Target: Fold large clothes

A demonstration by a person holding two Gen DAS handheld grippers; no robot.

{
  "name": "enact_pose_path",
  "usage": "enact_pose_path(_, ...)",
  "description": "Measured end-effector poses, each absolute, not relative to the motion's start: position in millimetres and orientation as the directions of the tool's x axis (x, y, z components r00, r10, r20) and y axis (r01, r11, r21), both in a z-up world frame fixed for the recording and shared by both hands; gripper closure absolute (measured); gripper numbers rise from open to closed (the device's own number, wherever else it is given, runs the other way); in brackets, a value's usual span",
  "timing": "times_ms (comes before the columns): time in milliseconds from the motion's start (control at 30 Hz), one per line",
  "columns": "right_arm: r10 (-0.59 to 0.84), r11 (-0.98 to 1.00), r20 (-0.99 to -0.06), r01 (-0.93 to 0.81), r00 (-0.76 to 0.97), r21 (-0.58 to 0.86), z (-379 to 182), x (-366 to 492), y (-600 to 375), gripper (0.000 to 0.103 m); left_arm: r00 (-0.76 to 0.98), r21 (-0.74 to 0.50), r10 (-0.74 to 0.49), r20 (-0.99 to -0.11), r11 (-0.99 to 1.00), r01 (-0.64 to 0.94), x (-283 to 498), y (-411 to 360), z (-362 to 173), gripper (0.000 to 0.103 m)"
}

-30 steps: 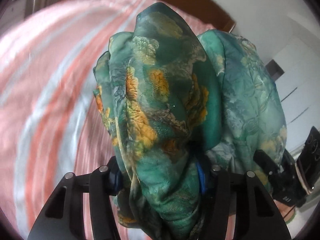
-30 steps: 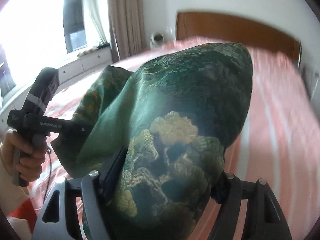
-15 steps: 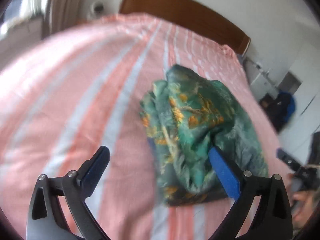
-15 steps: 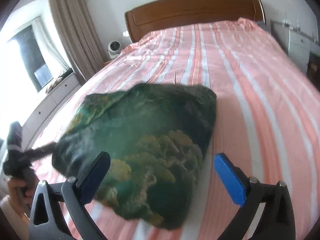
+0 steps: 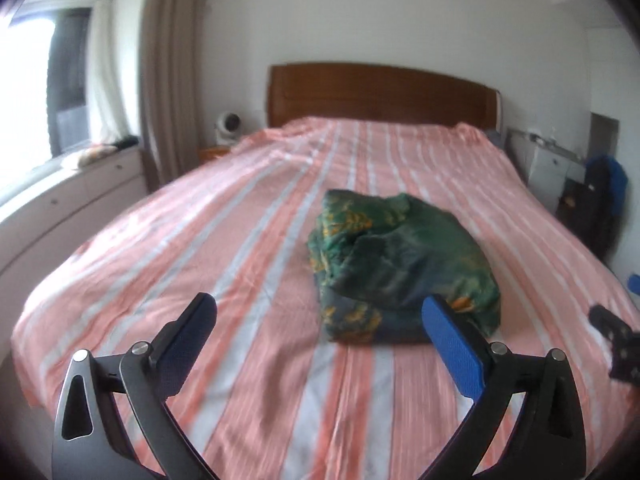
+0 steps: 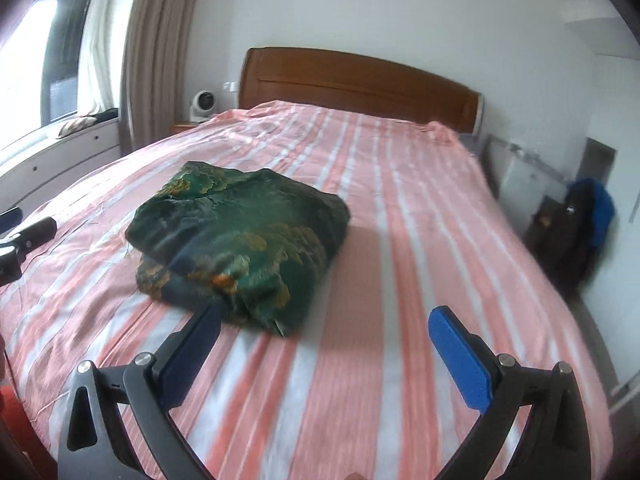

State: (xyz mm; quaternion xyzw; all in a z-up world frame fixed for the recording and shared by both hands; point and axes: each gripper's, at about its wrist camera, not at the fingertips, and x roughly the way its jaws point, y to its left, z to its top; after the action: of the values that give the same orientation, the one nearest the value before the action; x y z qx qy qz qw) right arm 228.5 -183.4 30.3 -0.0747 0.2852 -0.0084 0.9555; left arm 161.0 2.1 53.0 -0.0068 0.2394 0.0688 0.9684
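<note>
A green garment with a yellow floral print [image 5: 400,268] lies bunched in a loose folded pile on the pink striped bed [image 5: 240,240]. It also shows in the right wrist view [image 6: 240,240]. My left gripper [image 5: 320,312] is open and empty, held above the bed just short of the pile. My right gripper [image 6: 324,324] is open and empty, near the pile's front right corner. The right gripper's body [image 5: 616,344] shows at the right edge of the left wrist view. The left gripper's body [image 6: 24,244] shows at the left edge of the right wrist view.
A wooden headboard [image 5: 380,96] stands at the far end of the bed. A white window cabinet [image 5: 72,188] and curtain [image 5: 172,80] are on the left. A small white fan [image 6: 202,106] sits by the headboard. A dark bag with blue cloth [image 6: 576,224] stands to the right.
Both grippers were shut on the green garment and held it up. They opened, the garment dropped onto the bed, and both grippers drew back from it.
</note>
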Motion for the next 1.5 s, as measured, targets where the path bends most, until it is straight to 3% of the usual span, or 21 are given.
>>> enact_pose_path(200,-0.115,0.978,-0.508,0.009,0.854,-0.208,37.5,174.5,-185.7,0.001,0.855,0.178,0.294,-0.427,0.955,-0.239,122.2,-33.9,57.3,0.000)
enact_pose_path(600,-0.127,0.980,-0.506,0.030,0.853,-0.197,44.7,120.8,-189.6,0.001,0.833,0.103,0.144,-0.535,0.989,-0.106,84.3,-59.1,48.3,0.000)
enact_pose_path(1100,-0.095,0.983,-0.518,-0.002,0.850,-0.184,43.5,106.4,-182.0,0.001,0.806,0.159,0.180,-0.563,0.981,-0.108,76.4,-76.1,40.2,0.000)
enact_pose_path(1500,-0.103,0.985,-0.541,0.008,0.835,-0.175,40.0,108.2,-184.2,0.001,0.775,0.136,0.148,-0.614,0.987,-0.081,81.4,-79.1,33.8,0.000)
